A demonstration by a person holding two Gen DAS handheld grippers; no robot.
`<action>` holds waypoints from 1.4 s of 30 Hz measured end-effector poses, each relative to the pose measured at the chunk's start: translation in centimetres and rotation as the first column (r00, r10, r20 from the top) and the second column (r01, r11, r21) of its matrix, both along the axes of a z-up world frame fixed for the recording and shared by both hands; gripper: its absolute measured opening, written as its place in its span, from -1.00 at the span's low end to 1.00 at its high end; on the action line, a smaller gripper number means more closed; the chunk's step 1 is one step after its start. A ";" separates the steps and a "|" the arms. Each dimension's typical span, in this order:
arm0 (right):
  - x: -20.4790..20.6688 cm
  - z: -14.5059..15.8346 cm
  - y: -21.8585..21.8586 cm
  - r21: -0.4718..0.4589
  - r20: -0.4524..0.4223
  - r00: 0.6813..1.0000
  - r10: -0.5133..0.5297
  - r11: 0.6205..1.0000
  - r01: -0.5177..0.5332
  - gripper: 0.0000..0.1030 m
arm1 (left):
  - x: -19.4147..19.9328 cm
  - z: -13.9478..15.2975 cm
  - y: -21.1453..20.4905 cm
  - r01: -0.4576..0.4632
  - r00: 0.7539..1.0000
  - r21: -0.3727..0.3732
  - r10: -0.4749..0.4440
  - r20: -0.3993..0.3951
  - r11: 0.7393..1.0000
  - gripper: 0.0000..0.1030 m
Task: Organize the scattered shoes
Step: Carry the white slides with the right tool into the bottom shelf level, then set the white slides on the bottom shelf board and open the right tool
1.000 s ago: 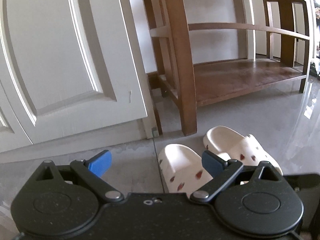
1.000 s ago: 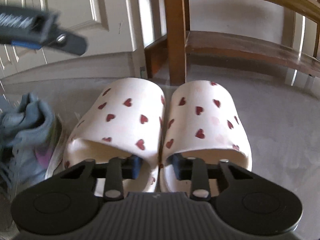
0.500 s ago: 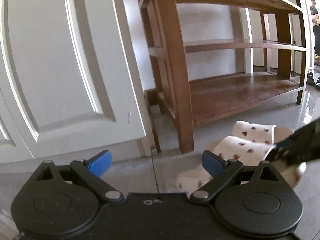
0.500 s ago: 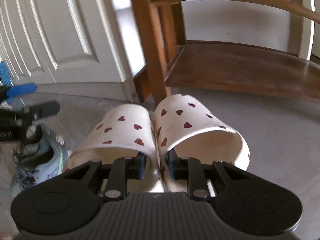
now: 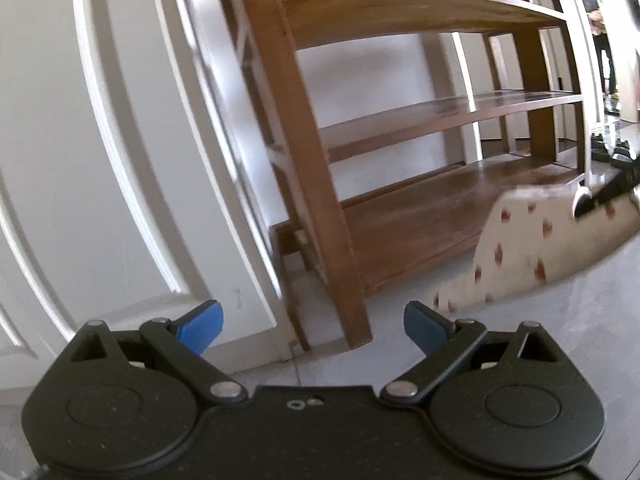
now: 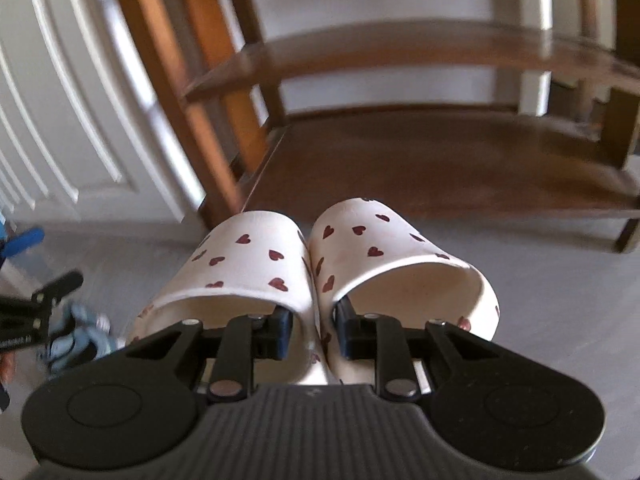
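Observation:
My right gripper (image 6: pixel 314 330) is shut on a pair of cream slippers with red hearts (image 6: pixel 248 260), one finger inside each, pinching their inner walls together. The pair hangs above the grey floor in front of the wooden shoe rack (image 6: pixel 440 160). In the left wrist view the slippers (image 5: pixel 532 248) show at the right, by the rack's bottom shelf (image 5: pixel 440 208). My left gripper (image 5: pixel 312 322) is open and empty, with blue fingertips (image 5: pixel 200 320), low over the floor by the rack's left leg. It also shows in the right wrist view (image 6: pixel 36 300).
A white panelled door (image 5: pixel 120 160) stands left of the rack. A grey-blue sneaker (image 6: pixel 76 344) lies on the floor at the left. A person (image 5: pixel 596 20) stands far off at the right, with dark shoes (image 5: pixel 608 148) on the floor nearby.
My right gripper has lifted the slipper pair off the floor and carried it toward the rack's bottom shelf. My left gripper has risen and tilted up, staying open.

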State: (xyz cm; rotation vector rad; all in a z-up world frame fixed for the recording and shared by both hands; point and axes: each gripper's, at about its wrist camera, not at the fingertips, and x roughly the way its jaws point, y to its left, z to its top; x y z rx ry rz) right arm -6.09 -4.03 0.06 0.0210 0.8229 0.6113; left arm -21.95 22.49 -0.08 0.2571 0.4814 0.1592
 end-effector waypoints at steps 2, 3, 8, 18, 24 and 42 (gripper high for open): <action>0.2 0.7 -1.6 0.035 0.039 0.998 -0.049 0.998 0.047 -0.50 | 0.5 0.4 -0.4 0.011 1.000 -0.002 -0.011 0.002 1.000 0.90; 0.3 1.0 -2.4 0.055 0.065 0.995 -0.076 0.996 0.073 -0.50 | 0.8 0.5 -0.7 0.016 1.000 0.001 -0.016 0.002 1.000 0.90; 3.0 1.0 -4.6 0.111 0.162 0.965 -0.204 0.976 0.188 -0.49 | 1.6 0.5 -1.6 0.015 1.000 0.014 -0.015 -0.001 1.000 0.90; 12.9 -5.0 -1.3 0.063 0.260 0.925 -0.276 0.961 0.269 -0.48 | 1.3 -0.2 -0.7 -0.077 0.997 0.065 0.076 0.015 0.995 0.90; 15.1 -8.2 2.7 0.021 0.315 0.921 -0.231 0.971 0.237 -0.48 | 1.5 -1.3 1.4 -0.168 0.985 0.033 0.169 -0.030 0.985 0.90; 15.5 -10.6 6.1 -0.050 0.342 0.921 -0.187 0.975 0.216 -0.17 | 0.9 -2.5 4.4 -0.232 0.969 0.020 0.233 -0.083 0.972 0.90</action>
